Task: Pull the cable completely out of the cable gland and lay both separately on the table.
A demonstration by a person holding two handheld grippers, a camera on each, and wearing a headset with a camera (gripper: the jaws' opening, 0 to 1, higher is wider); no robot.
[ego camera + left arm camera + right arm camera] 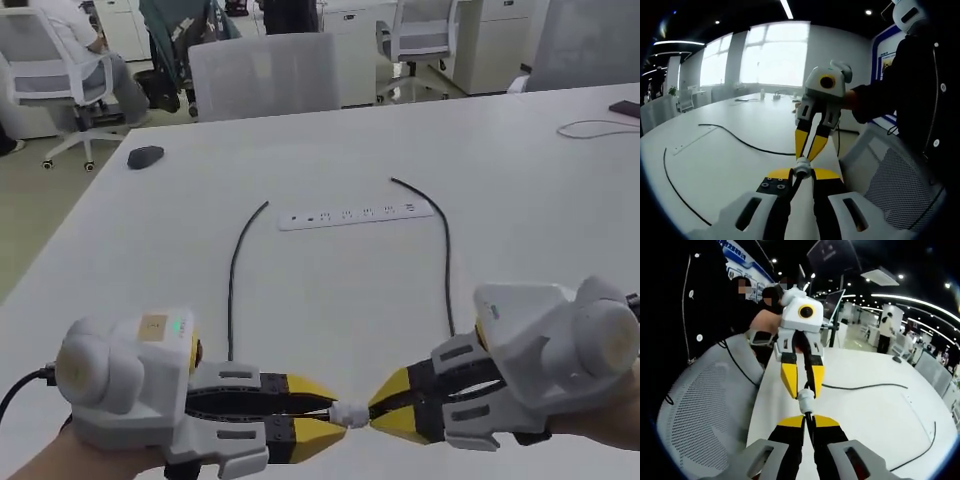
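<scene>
A: Cable gland: where is it placed?
B: The cable gland point(352, 413) is held just above the table point(340, 300), at the near edge. It is caught between two grippers that are pointed tip to tip. The cable point(231, 300) is threaded through it, and both free lengths are laid out across the table toward the power strip point(355, 214).

A: Jaws?
B: The left gripper point(336, 412) is drawn nearly closed, with a thin run of cable nipped between its jaws just behind the gland. The right gripper point(376, 417) is brought to a point on the gland's other end and appears pinched on it. How firmly either grip is set cannot be told.

A: Axis to be noted?
B: The gland's long axis is lined up with both pairs of jaws, side to side in front of the person. The gland is found straight ahead of each set of tips, and neither gripper is nearer. Separation is judged to call for a straight pull apart along that line. A good deal of cable is left to be drawn through on one side or the other.
</scene>
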